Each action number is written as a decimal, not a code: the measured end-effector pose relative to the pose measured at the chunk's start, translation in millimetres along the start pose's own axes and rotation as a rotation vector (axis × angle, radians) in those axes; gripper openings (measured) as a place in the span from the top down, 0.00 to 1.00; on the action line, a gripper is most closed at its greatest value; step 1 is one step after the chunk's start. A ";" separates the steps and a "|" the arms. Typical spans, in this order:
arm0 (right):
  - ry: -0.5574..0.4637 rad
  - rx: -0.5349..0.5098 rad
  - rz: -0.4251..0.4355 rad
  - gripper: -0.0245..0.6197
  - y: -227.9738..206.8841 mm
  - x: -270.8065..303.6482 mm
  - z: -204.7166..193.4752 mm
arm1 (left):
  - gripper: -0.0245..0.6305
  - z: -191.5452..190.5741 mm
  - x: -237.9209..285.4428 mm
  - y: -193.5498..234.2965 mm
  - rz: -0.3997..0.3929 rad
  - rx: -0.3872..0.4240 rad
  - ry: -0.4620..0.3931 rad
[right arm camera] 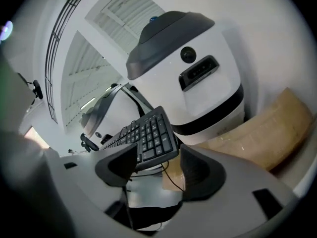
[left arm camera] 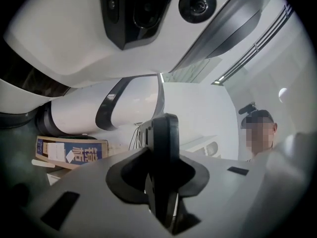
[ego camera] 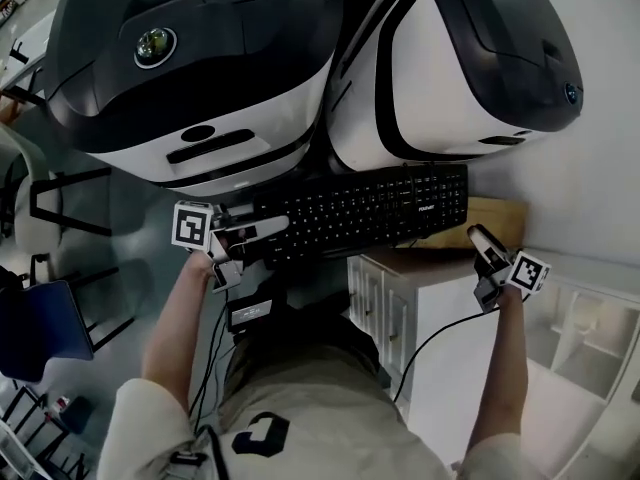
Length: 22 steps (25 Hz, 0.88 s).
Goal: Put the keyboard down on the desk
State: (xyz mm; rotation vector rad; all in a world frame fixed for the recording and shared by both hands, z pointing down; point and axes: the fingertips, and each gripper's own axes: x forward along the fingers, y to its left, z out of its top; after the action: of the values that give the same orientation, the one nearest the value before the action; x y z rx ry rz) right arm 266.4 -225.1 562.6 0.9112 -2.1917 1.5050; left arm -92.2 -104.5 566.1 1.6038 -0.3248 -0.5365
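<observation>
We are holding the black keyboard (ego camera: 370, 208) by its left end with the left tongs (ego camera: 270, 230). In the left gripper view the 2 jaws are pressing on it, and the keyboard is showing edge-on between them. In the head view the keyboard is lying flat with the keys up and is stretching to the right over the bench (ego camera: 420, 261), a white cabinet with a brown top. Its right end is reaching just beside a cardboard box (ego camera: 495, 218) on the bench. We cannot tell if this end is already resting on the bench top. The right tongs (ego camera: 478, 238) are standing with the jaws wide apart, near the right end of the keyboard but not touching it. In the right gripper view the keyboard is showing beyond the jaws, and nothing is clamped between them. Behind the keyboard 2 big white and black machines (ego camera: 200, 68) are standing side by side.
</observation>
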 end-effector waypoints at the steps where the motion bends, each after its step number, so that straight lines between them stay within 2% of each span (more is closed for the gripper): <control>1: 0.023 -0.011 0.039 0.52 4.2 8.8 4.1 | 0.83 3.0 -1.9 -0.8 0.011 0.027 0.003; 4: 0.103 -0.056 0.077 0.45 9.9 32.0 11.1 | 0.83 7.5 -9.3 -4.5 0.039 0.060 0.004; 9: 0.187 -0.081 0.080 0.41 4.9 52.3 16.0 | 0.83 2.4 -10.2 -16.2 -0.004 0.056 0.042; 16: 0.247 0.050 0.350 0.40 36.7 45.5 5.3 | 0.83 -4.0 -1.7 -28.0 -0.055 0.053 0.125; 19: 0.224 0.094 0.453 0.41 49.4 37.5 3.6 | 0.83 -4.2 1.4 -30.5 -0.080 0.045 0.158; 20: 0.218 0.102 0.487 0.47 53.3 33.5 3.8 | 0.83 -3.7 2.9 -30.4 -0.085 0.041 0.167; 21: 0.216 0.105 0.515 0.61 56.0 29.5 3.6 | 0.83 -2.9 4.2 -29.6 -0.087 0.036 0.173; 22: 0.216 0.107 0.537 0.68 57.5 25.6 3.1 | 0.83 -2.2 5.4 -28.5 -0.088 0.030 0.177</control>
State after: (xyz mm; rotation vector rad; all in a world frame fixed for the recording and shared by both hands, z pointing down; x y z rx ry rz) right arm 209.3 -222.5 535.9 0.1641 -2.3147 1.8624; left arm -89.5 -102.2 537.3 1.6877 -0.1303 -0.4542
